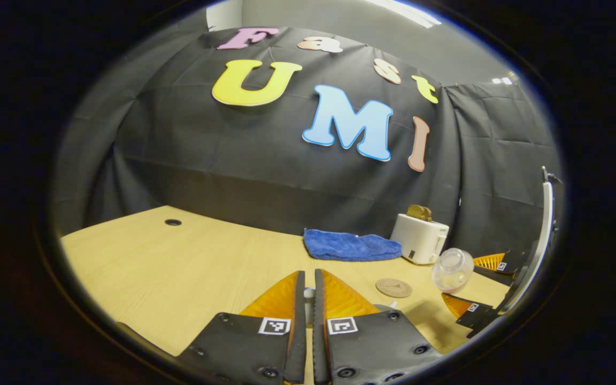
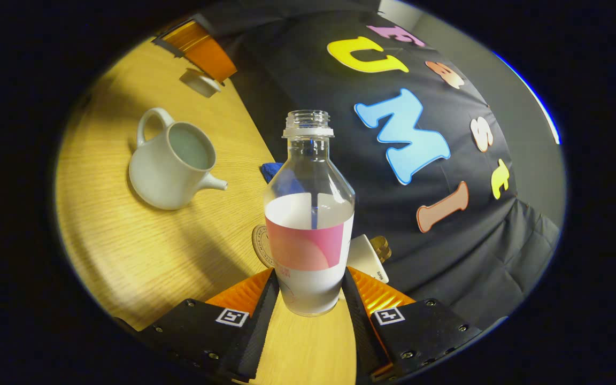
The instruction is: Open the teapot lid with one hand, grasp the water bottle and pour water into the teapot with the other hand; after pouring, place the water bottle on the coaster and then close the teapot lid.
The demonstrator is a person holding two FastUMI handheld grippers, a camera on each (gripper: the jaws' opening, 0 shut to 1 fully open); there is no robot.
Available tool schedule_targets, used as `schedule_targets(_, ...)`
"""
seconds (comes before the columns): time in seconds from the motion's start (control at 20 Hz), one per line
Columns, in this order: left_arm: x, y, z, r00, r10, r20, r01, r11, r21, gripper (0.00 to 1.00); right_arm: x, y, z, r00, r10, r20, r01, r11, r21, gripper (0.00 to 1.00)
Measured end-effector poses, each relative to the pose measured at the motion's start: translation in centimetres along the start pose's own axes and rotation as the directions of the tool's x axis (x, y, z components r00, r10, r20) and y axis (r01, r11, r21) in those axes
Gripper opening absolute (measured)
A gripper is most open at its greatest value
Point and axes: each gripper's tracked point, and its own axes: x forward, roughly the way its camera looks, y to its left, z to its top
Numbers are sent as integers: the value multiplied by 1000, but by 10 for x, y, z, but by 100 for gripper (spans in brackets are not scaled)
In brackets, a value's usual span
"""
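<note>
My right gripper [image 2: 309,278] is shut on the clear water bottle [image 2: 309,214], which has no cap, a pink and white label and water up to about half. The white teapot [image 2: 171,166] stands open on the wooden table with water inside. Beyond it my left gripper [image 2: 201,51] holds the white teapot lid [image 2: 201,83] above the table. In the left gripper view my left gripper [image 1: 308,275] is shut, with a bit of the white lid [image 1: 308,293] between its fingers. There the bottle [image 1: 452,270] hangs tilted, right of the round cork coaster [image 1: 393,287].
A white toaster [image 1: 420,238] and a folded blue cloth [image 1: 351,246] sit at the back of the table [image 1: 179,267] against the black cloth wall. A small cable hole [image 1: 172,222] is at the far left. The coaster [image 2: 261,246] lies just behind the bottle.
</note>
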Motion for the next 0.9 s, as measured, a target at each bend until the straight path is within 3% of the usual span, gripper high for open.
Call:
schedule_targets(0.2,1,3,-2,1000,4,-8,-4,1000,-18,11,5,-7,3,1000,21,-11,-23,989,-148,70)
schedule_targets(0.4,1,7,-4,1000,11,-19,-11,1000,-11,12,7,-6,13,999,29,15,-24,959,-284,67)
schedule_targets(0.55,0,12,-1,1000,19,-12,-20,999,-26,12,7,-6,15,999,38,23,-28,936,-351,70)
schedule_targets(0.9,0,17,0,1000,27,-15,-28,998,-55,12,11,-23,34,996,-16,82,58,841,-538,70)
